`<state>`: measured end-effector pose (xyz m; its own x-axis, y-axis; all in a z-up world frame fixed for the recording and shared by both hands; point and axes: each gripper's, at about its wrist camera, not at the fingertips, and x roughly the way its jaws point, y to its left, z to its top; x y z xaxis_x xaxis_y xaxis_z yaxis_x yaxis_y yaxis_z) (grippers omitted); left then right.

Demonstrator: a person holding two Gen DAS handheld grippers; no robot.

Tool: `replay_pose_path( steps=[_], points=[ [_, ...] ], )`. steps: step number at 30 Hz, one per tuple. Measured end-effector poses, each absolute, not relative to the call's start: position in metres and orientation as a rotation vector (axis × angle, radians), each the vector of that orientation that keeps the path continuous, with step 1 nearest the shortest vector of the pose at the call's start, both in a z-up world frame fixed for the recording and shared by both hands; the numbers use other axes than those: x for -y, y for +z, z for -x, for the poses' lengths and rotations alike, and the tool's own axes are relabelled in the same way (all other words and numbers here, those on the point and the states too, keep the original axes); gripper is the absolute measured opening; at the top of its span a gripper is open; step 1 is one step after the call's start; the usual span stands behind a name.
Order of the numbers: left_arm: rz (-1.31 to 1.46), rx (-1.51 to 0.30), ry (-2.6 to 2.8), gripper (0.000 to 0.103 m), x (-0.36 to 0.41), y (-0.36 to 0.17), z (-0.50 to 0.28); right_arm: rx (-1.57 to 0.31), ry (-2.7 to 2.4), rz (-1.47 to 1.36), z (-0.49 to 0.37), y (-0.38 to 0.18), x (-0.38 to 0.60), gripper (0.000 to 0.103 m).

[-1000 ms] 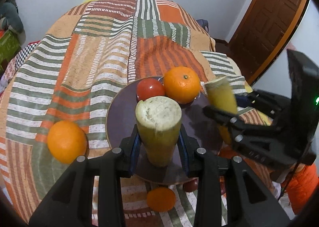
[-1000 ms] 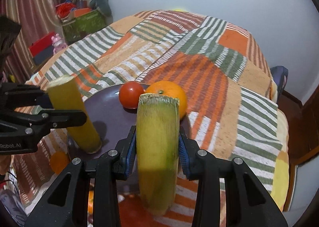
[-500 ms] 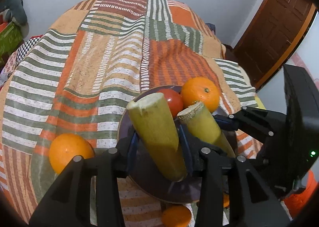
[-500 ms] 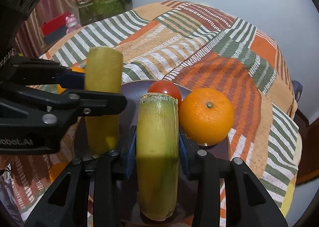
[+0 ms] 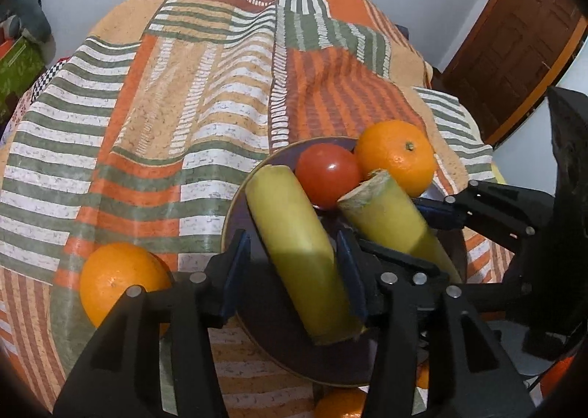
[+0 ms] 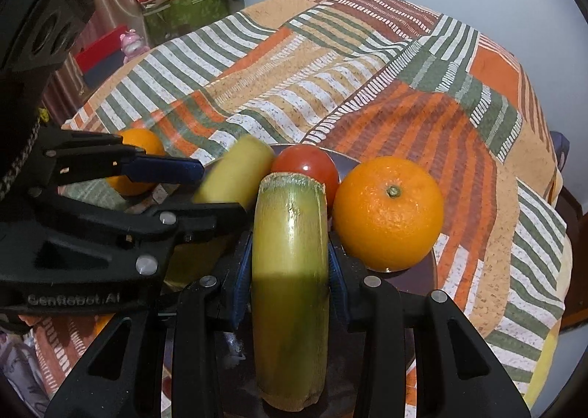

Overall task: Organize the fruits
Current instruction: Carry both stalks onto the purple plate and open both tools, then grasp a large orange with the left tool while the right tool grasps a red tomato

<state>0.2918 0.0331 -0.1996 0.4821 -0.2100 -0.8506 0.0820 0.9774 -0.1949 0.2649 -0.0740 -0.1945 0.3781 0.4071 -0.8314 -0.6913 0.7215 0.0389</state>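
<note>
Sugarcane pieces converge over a dark round plate (image 5: 235,212) on a bed spread with a striped orange, green and white patchwork cover (image 5: 205,94). The left claw (image 5: 290,267) is clamped on one yellow-green sugarcane piece (image 5: 297,249), its blue pads pressed to both sides, the stalk tilted over the plate's near half. Just beside it, toward the plate's right side, the right claw (image 6: 290,278) grips a second sugarcane piece (image 6: 290,271), which leans with its cut top close to the tomato (image 5: 327,175). That tomato sits at the plate's far edge, touching an orange (image 5: 397,157) that rests on the plate's far right. Off the plate to its left, another orange (image 5: 117,282) lies on the cover, and at least one more orange fruit (image 5: 338,403) shows below the plate's near rim, partly hidden by the left claw.
</note>
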Motion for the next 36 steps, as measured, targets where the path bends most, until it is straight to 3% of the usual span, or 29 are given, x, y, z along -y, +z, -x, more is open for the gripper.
replay_pose_path(
  steps=[9, 13, 21, 26, 36],
  points=[
    [0.106, -1.010, -0.145, 0.050, -0.040, -0.179, -0.277, -0.899, 0.703, 0.332, -0.257, -0.178, 0.080, 0.035],
    [0.089, -0.973, -0.138, 0.050, -0.043, -0.162, -0.263, -0.858, 0.679, 0.288, -0.250, -0.158, 0.093, 0.041],
    [0.032, -0.879, -0.131, 0.066, -0.041, -0.126, -0.222, -0.796, 0.623, 0.220, -0.222, -0.128, 0.128, 0.043],
    [0.003, -0.858, -0.123, 0.074, -0.041, -0.116, -0.199, -0.786, 0.577, 0.192, -0.202, -0.125, 0.150, 0.051],
    [0.031, -0.937, -0.045, 0.077, -0.074, -0.143, -0.175, -0.866, 0.542, 0.126, -0.175, -0.155, 0.175, 0.057]
  ],
)
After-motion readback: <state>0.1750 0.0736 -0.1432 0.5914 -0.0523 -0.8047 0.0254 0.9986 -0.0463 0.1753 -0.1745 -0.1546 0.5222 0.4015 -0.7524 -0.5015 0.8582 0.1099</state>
